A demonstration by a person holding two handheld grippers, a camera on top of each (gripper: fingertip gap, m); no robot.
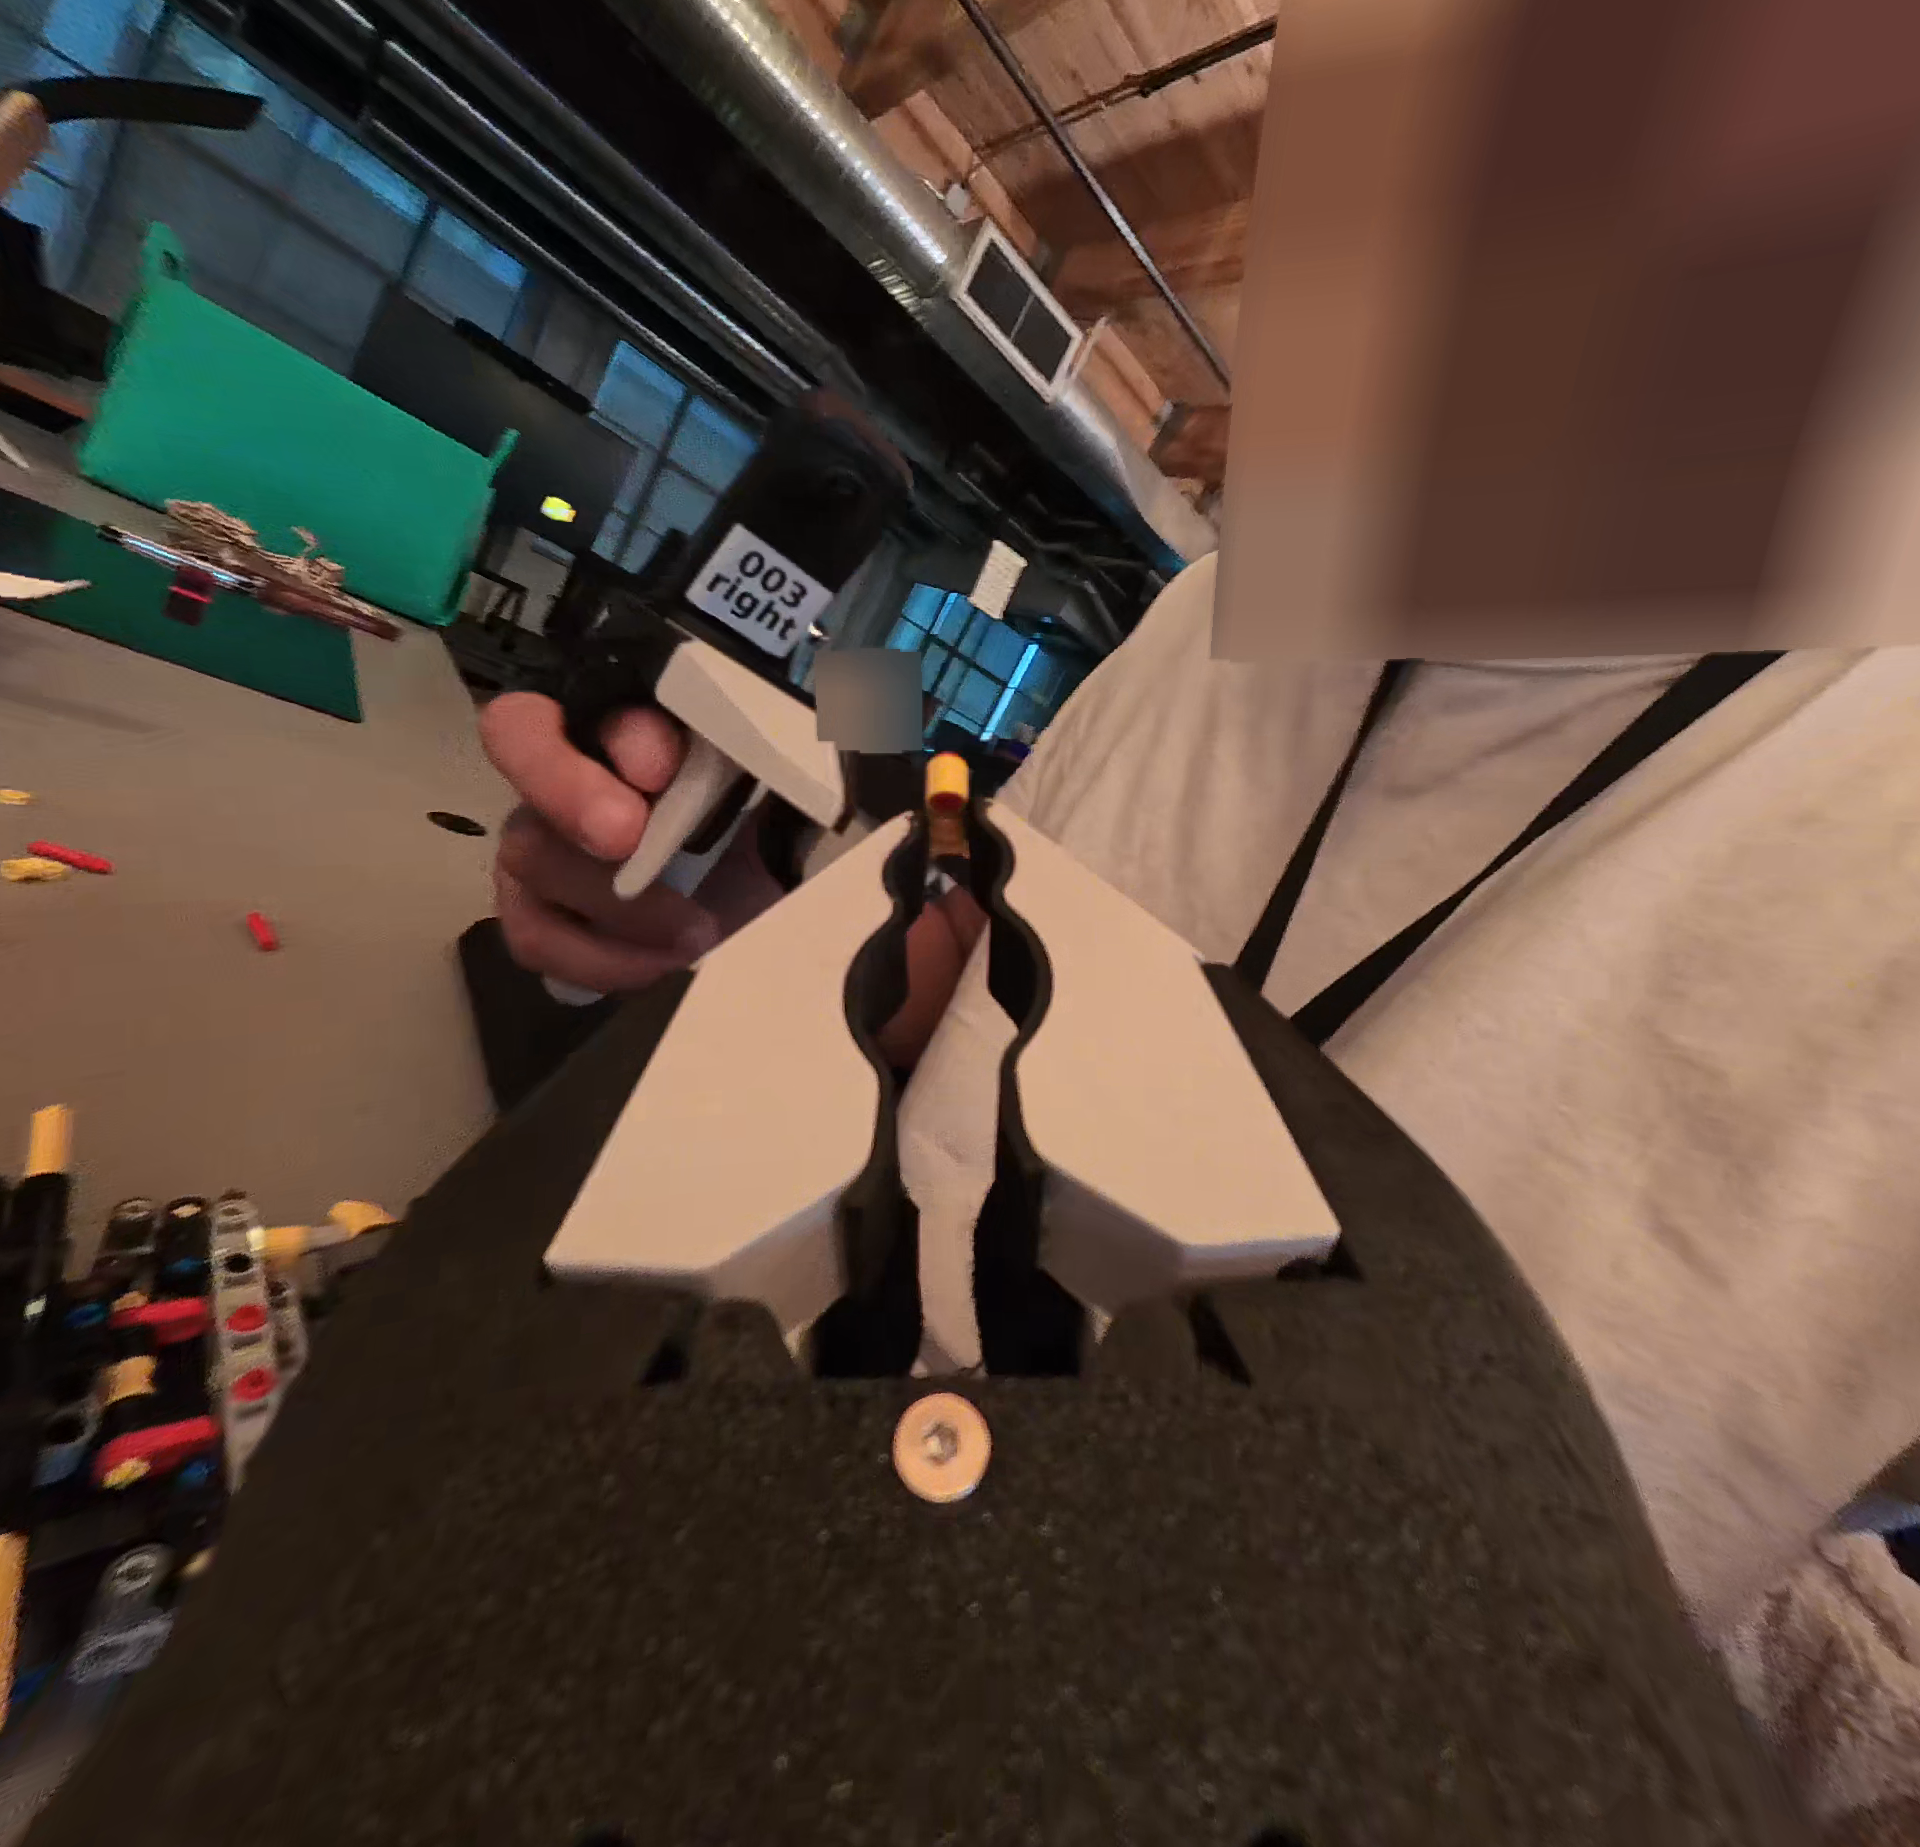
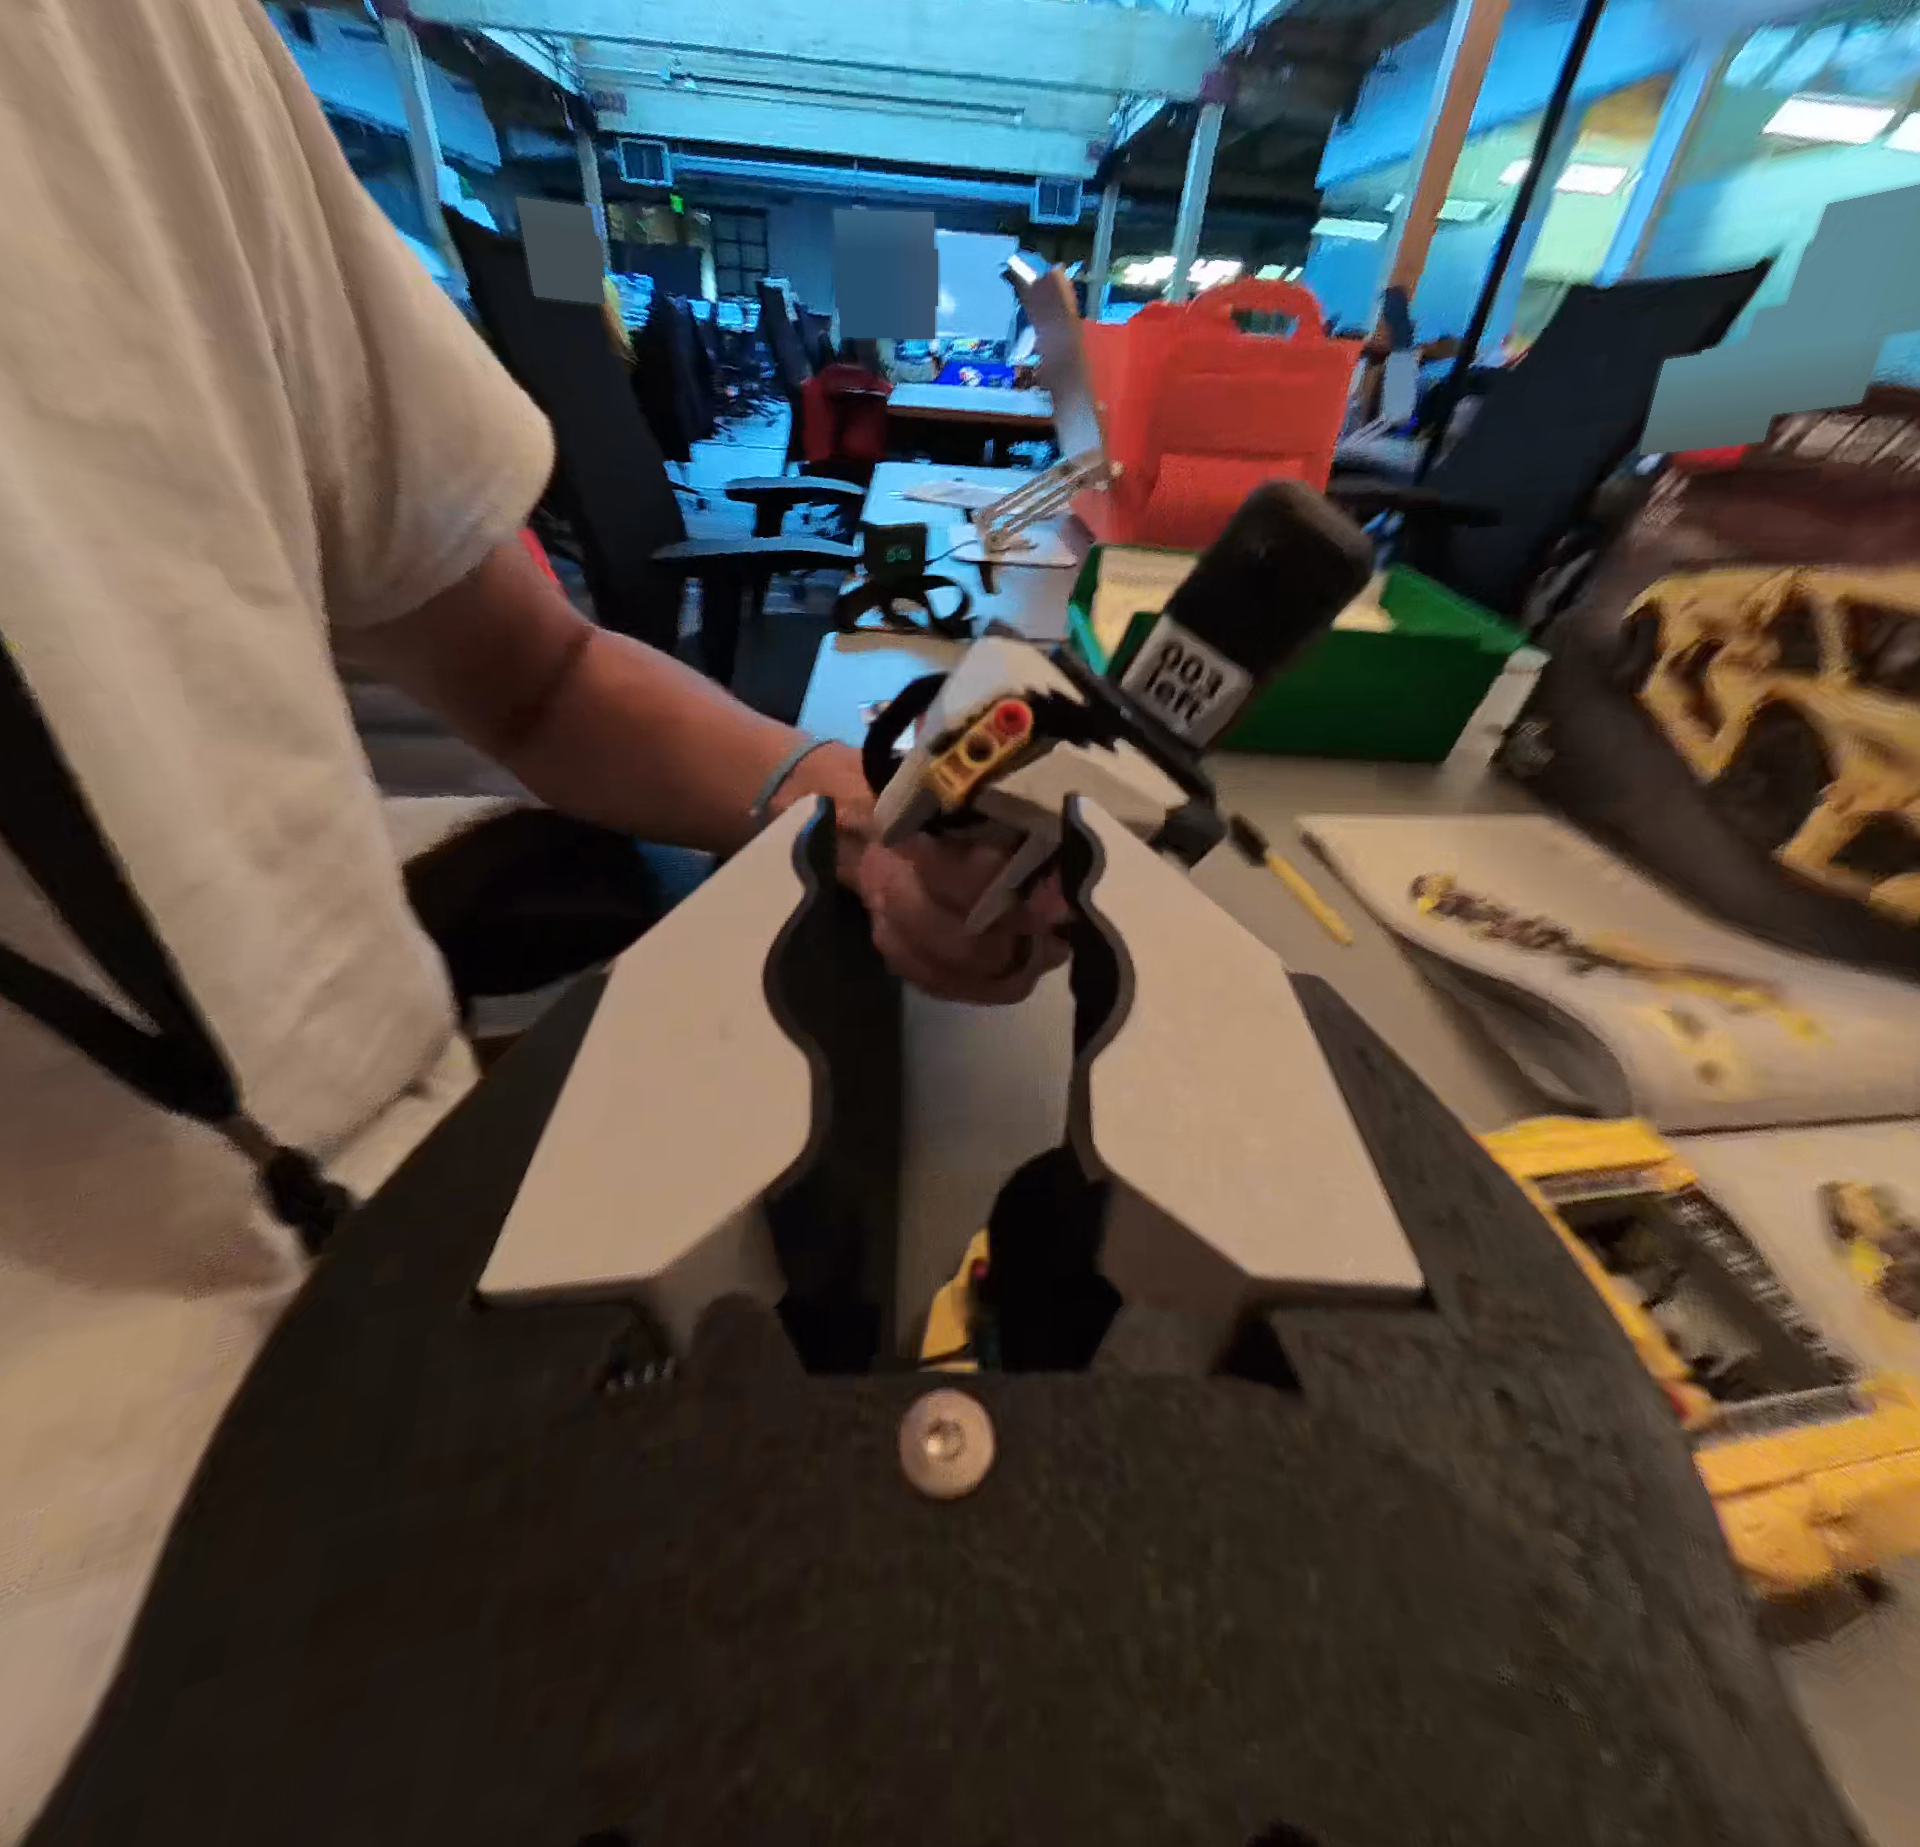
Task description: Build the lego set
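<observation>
A small yellow Technic beam with a red pin [image 2: 982, 748] is pinched mid-air in the left gripper [image 1: 943, 831], raised above the table [image 2: 1382, 800]; the right gripper [image 2: 951, 841], jaws wide and empty, should be aligned squarely before anything is pressed.

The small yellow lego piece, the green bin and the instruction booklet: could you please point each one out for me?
yellow lego piece [image 2: 971, 753]: right wrist view, its holed side face.
green bin [image 2: 1382, 691]: right wrist view, its front wall.
instruction booklet [image 2: 1538, 976]: right wrist view, its cover.
</observation>
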